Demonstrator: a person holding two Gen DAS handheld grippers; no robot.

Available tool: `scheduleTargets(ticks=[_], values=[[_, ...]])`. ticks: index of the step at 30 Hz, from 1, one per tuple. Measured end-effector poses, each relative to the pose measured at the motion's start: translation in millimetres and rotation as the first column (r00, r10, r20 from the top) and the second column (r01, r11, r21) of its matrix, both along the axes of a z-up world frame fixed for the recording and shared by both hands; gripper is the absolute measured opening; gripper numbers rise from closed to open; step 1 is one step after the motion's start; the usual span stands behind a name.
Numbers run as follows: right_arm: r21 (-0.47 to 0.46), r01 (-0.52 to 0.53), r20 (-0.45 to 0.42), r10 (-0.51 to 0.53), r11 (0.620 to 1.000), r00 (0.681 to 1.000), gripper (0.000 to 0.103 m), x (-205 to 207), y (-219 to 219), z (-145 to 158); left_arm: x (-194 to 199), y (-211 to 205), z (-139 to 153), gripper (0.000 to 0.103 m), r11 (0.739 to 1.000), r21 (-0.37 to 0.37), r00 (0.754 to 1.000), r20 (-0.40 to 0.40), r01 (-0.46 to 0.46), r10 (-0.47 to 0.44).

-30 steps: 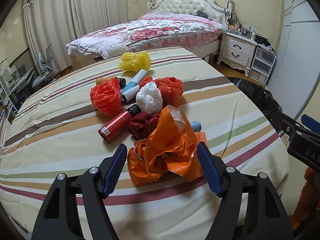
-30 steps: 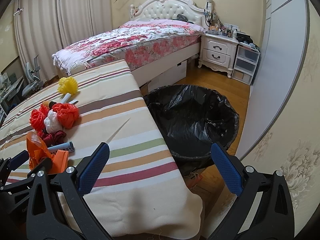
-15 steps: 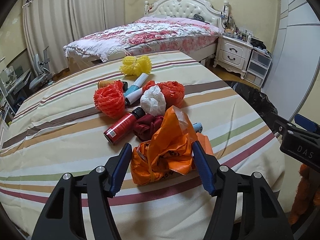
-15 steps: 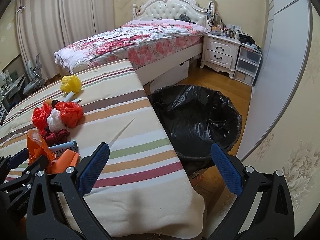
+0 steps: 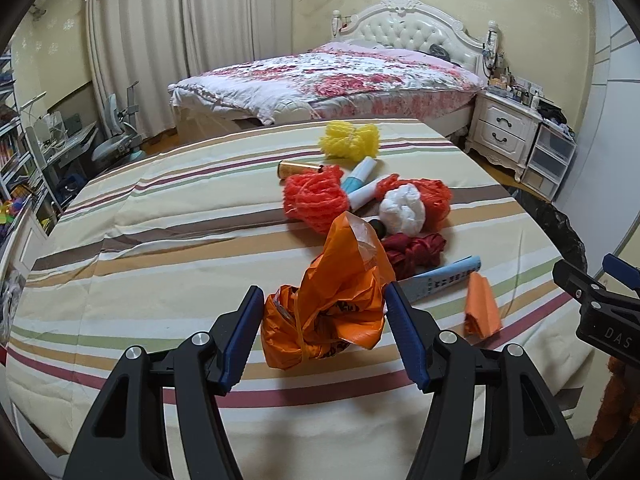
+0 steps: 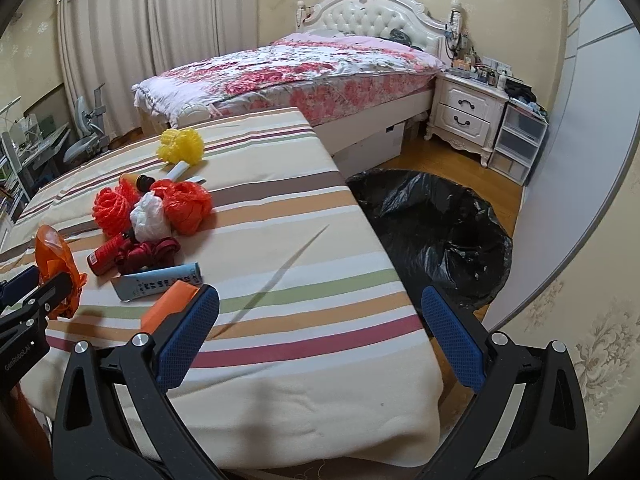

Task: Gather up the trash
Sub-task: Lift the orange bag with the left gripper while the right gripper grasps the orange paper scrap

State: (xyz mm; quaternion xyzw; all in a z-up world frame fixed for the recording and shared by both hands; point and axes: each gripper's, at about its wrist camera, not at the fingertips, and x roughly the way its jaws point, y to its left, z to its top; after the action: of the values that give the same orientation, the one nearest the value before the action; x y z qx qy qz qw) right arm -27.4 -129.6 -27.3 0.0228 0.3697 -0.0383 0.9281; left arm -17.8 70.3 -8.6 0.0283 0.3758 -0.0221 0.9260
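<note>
A: Where is the trash right now?

B: Most of it sits in a heap on the striped cover (image 5: 160,240): net balls, tubes, a red can, a dark red cloth. The orange plastic bag (image 5: 332,312) is nearest, and the left gripper (image 5: 322,316) has it between its jaws. Both blue pads (image 5: 240,332) press into the crumpled sides, so the bag is pinched, not just framed. The jaws have just been closing on it.

A: Why grab that one first?

B: I'd guess because it lies closest to the edge and stands tall enough to squeeze without scraping the cover.

A: And the other hand?

B: The right gripper (image 6: 320,344) is spread wide and holds nothing. It hangs over the corner of the cover, beside a small folded orange piece (image 6: 172,304) and a light blue tube (image 6: 160,280).

A: Where does the bag go?

B: Likely into the bin lined with a black bag (image 6: 436,236), on the floor just past the cover's right edge. It gapes open, so a carry sideways and a release should do.
</note>
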Motion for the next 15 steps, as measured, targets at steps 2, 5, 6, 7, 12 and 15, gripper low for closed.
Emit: scheduleTargets(ticks=[2, 5, 6, 7, 12, 15], values=[[-0.008, -0.026, -0.005, 0.026, 1.0, 1.0, 0.099, 0, 10, -1, -2, 13, -1, 0.061, 1.0, -0.005, 1.0, -0.004, -0.029, 0.029], [-0.012, -0.066, -0.015, 0.065, 0.998, 0.998, 0.098, 1, 24, 0, -4, 29, -2, 0.061, 0.998, -0.009, 0.998, -0.003, -0.067, 0.067], [-0.015, -0.08, -0.017, 0.08, 0.997, 0.997, 0.098, 0, 31, 0, -5, 34, -3, 0.061, 0.997, -0.009, 0.997, -0.002, -0.078, 0.078], [-0.018, -0.091, -0.019, 0.09, 0.996, 0.996, 0.098, 0, 35, 0, -5, 39, -3, 0.061, 0.996, -0.011, 0.996, -0.001, -0.092, 0.092], [-0.031, -0.148, -0.032, 0.147, 0.989, 0.989, 0.093, 3, 57, 0, -8, 57, -4, 0.061, 0.992, -0.008, 0.992, 0.013, -0.126, 0.126], [-0.017, -0.181, -0.067, 0.179, 0.983, 0.981, 0.077, 8, 68, -5, -9, 65, -6, 0.061, 0.99, -0.012, 0.99, 0.014, -0.141, 0.141]])
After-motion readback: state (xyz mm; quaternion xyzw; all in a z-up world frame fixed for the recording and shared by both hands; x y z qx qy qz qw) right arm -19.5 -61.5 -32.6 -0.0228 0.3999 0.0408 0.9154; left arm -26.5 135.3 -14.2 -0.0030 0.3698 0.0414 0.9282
